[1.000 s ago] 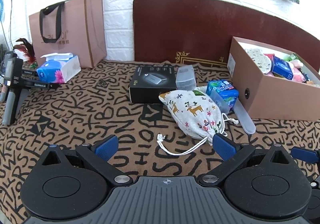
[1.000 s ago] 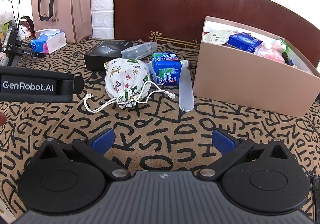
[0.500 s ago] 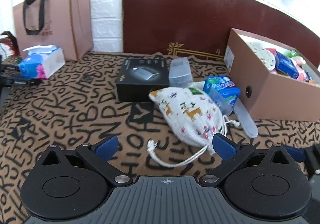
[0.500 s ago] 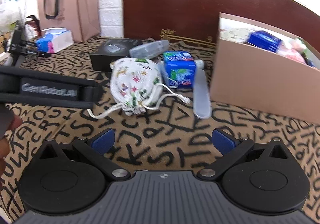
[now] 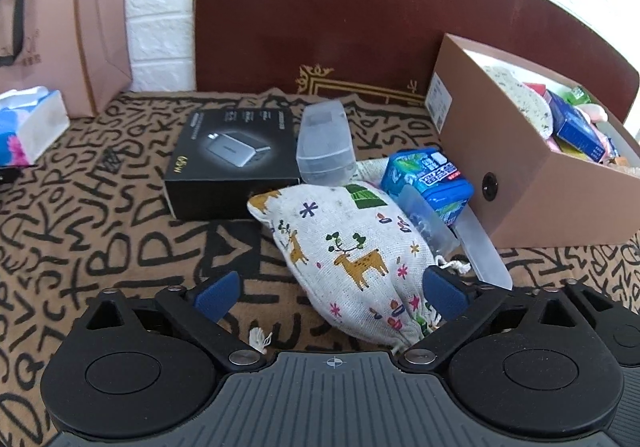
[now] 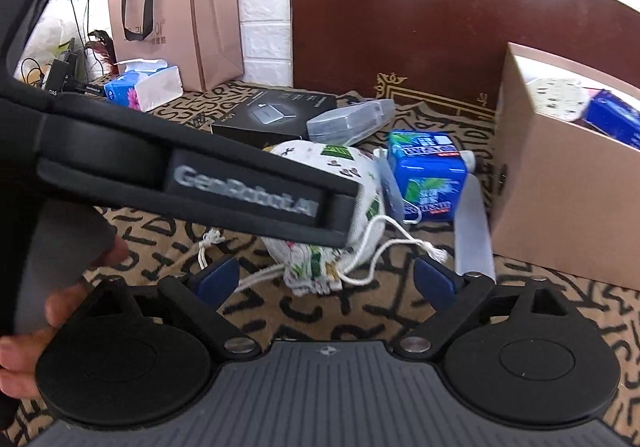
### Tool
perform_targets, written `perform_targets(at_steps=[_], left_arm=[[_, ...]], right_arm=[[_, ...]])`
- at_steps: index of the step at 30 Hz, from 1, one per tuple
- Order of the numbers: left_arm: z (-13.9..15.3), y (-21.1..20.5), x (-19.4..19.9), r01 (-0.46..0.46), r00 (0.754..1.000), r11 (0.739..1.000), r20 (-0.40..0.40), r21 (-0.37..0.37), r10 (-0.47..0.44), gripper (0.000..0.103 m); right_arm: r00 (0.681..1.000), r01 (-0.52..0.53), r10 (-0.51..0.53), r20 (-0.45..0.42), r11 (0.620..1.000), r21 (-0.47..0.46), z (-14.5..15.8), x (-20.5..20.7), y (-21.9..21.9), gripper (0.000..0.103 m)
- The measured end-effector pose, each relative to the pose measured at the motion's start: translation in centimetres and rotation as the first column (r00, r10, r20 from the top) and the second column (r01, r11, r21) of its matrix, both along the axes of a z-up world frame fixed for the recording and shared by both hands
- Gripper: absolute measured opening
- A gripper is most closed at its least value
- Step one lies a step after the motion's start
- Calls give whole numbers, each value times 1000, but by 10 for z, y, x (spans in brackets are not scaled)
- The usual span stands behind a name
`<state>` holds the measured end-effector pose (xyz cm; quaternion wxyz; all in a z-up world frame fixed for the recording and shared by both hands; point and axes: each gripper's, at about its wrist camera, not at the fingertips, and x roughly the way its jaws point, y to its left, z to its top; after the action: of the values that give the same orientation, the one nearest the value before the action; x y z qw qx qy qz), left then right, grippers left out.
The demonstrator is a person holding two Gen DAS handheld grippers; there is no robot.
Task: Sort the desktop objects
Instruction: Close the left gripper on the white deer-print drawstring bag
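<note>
A white drawstring pouch [image 5: 352, 251] printed with deer lies on the patterned cloth. My left gripper [image 5: 332, 289] is open, its blue pads on either side of the pouch's lower end without pressing it. In the right wrist view the pouch [image 6: 352, 183] is partly hidden behind the left gripper's black body [image 6: 192, 175]. My right gripper [image 6: 326, 281] is open and its jaws are closing, with the pouch's gathered neck and cords between the pads. A blue packet [image 5: 428, 179], a black box [image 5: 236, 155], a clear case [image 5: 326, 147] and a clear flat stick [image 5: 480, 247] lie around the pouch.
A brown cardboard box [image 5: 520, 183] holding several items stands at the right. A pink paper bag [image 6: 180, 19] and a tissue pack [image 6: 144, 87] sit at the back left. A dark wooden board [image 5: 360, 19] leans on the wall. A hand [image 6: 52, 311] grips the left tool.
Both grippers have moved closer to the pouch, which now sits between each pair of pads. The left gripper's body now crosses the right view, covering part of the pouch. The right pads stand slightly narrower.
</note>
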<state>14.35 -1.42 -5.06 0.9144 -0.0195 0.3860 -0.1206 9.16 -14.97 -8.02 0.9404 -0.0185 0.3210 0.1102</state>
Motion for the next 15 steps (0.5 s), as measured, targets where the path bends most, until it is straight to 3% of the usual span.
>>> perform_targets(at_steps=[7,15], left_arm=[[-9,7,12,6,999,998,-42,-55,-8,95],[-11,7,12,37,998,996,-50,-87,-41,84]], right_arm=[[1000,-5,5,-23,1000,13,-7,13,1,82],[999,-1,2,-40,1000,8,-9,15,2,60]])
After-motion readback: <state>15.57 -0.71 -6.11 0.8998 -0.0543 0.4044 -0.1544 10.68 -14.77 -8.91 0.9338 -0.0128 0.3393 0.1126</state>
